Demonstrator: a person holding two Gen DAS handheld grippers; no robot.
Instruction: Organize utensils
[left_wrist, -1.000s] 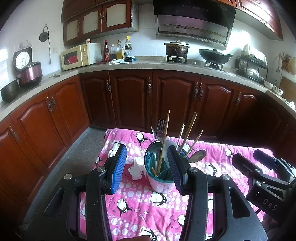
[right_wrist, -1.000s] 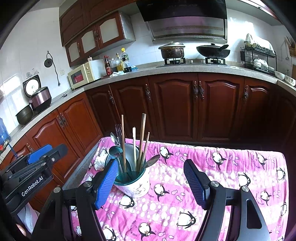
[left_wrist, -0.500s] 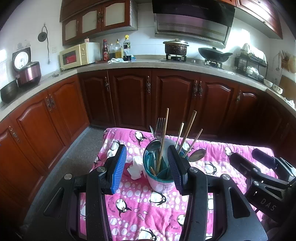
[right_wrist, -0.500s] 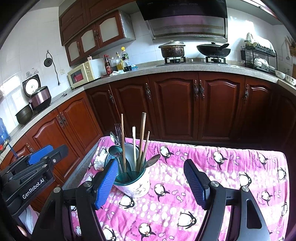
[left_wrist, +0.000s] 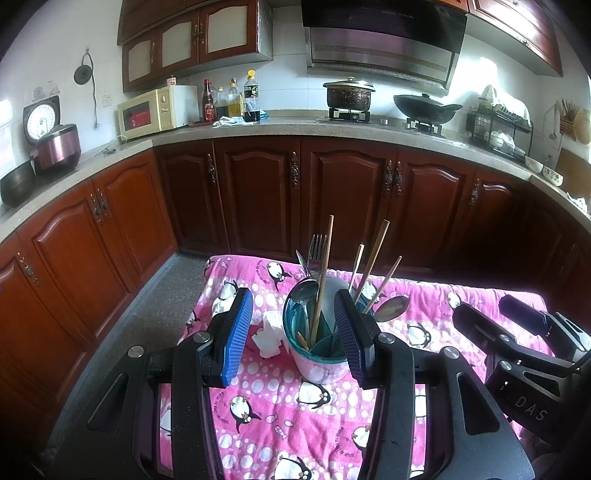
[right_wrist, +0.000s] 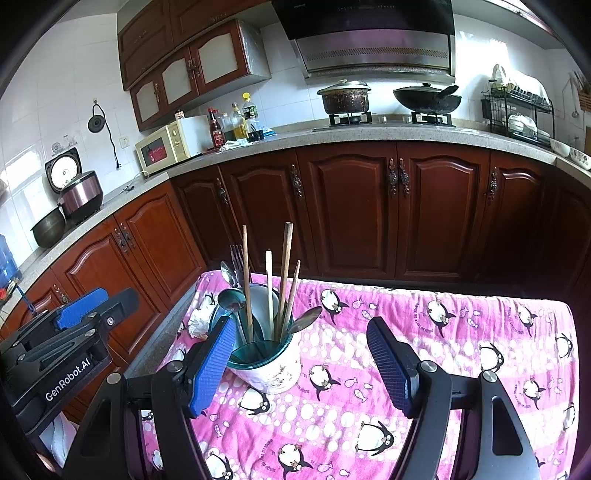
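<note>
Hovering wide open and empty, the left gripper (left_wrist: 293, 328) frames the utensil holder (left_wrist: 317, 354) without touching it. The right gripper (right_wrist: 301, 362) is also wide open and holds nothing; the holder stands just beside its left pad. The holder sits on the pink penguin cloth (right_wrist: 461, 332), filled with chopsticks (right_wrist: 284, 277), spoons (right_wrist: 231, 299) and a fork (left_wrist: 317, 249). It looks ceramic, so probably heavy, smooth and fragile; I would grip the body low. The sticks are light and stiff, and can slip.
</note>
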